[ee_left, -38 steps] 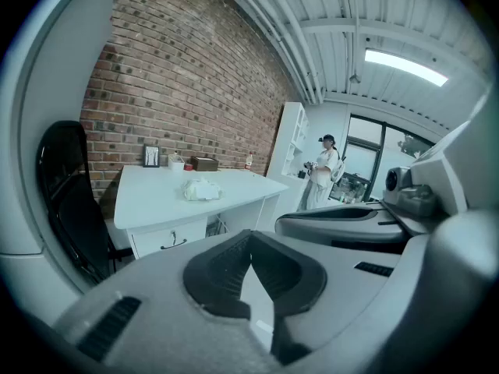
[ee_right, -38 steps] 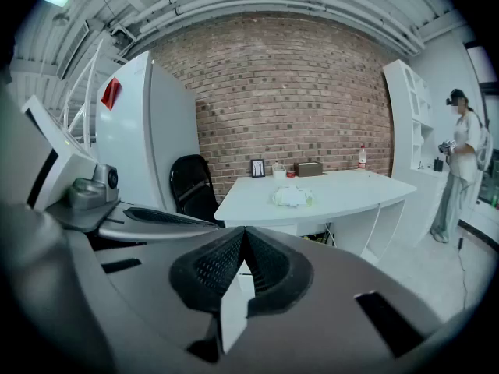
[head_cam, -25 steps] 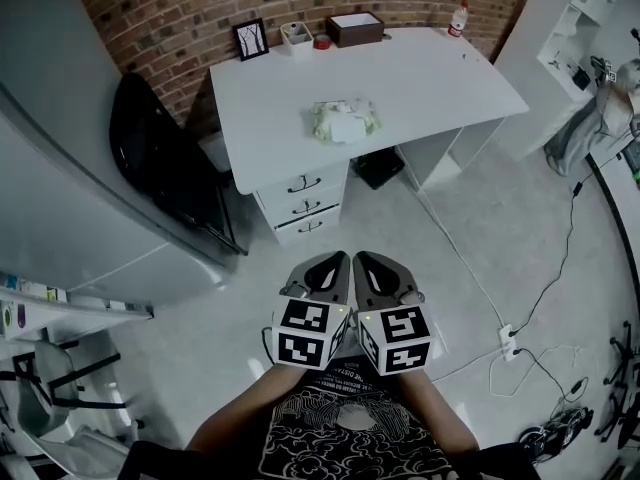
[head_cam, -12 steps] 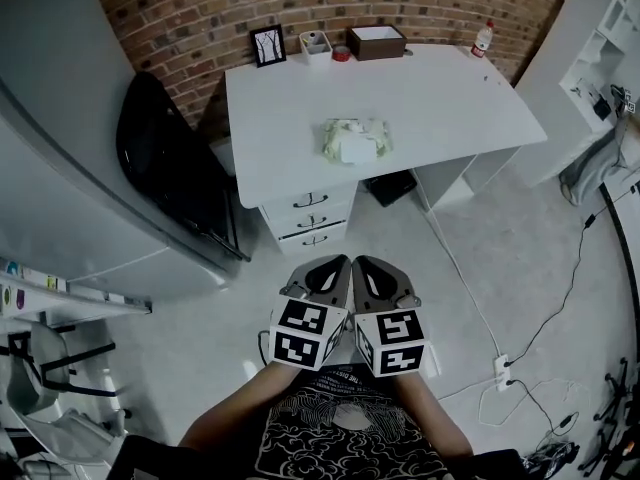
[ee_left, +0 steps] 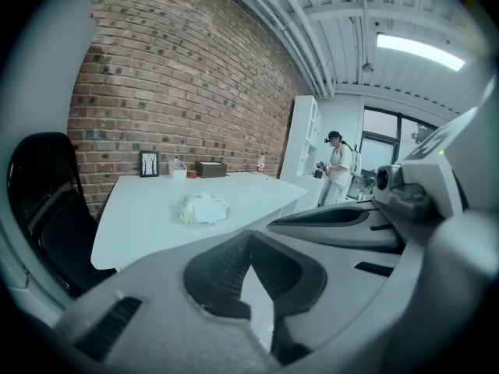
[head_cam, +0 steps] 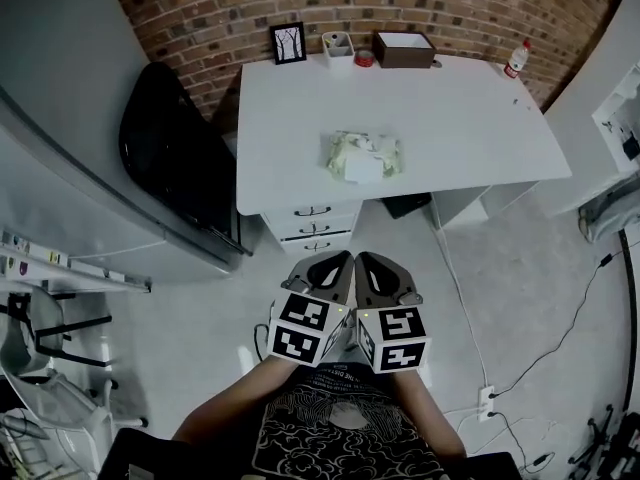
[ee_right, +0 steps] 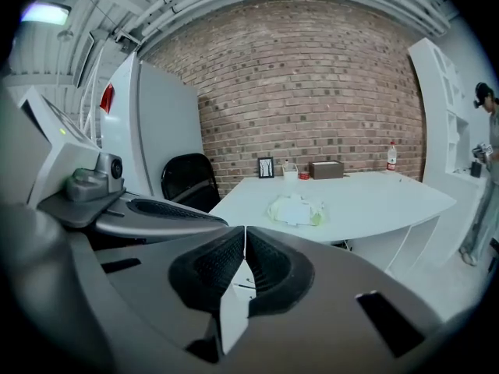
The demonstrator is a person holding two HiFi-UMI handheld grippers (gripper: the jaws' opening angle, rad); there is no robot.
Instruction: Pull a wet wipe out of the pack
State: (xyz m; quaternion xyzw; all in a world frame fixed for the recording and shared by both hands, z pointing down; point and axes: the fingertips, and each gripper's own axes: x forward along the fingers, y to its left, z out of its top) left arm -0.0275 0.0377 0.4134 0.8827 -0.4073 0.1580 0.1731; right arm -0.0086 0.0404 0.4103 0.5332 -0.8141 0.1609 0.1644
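The wet wipe pack (head_cam: 364, 155) lies near the front middle of the white desk (head_cam: 470, 118), pale green with a white flap on top. It also shows in the left gripper view (ee_left: 202, 207) and the right gripper view (ee_right: 296, 209). My left gripper (head_cam: 336, 260) and right gripper (head_cam: 367, 260) are held side by side close to my body, over the floor and well short of the desk. Both are shut with nothing between the jaws, seen up close on the left gripper (ee_left: 251, 236) and the right gripper (ee_right: 245, 231).
A black chair (head_cam: 170, 158) stands left of the desk, with drawers (head_cam: 314, 223) under its front edge. At the desk's back are a picture frame (head_cam: 289, 43), a cup (head_cam: 338, 44), a brown box (head_cam: 404, 48) and a bottle (head_cam: 516, 58). Cables (head_cam: 560, 338) lie on the floor at right. A person (ee_left: 337, 170) stands far off.
The desk and pack have shifted rightward and lower in the head view as the view moved. Both grippers stay shut, side by side near my body.
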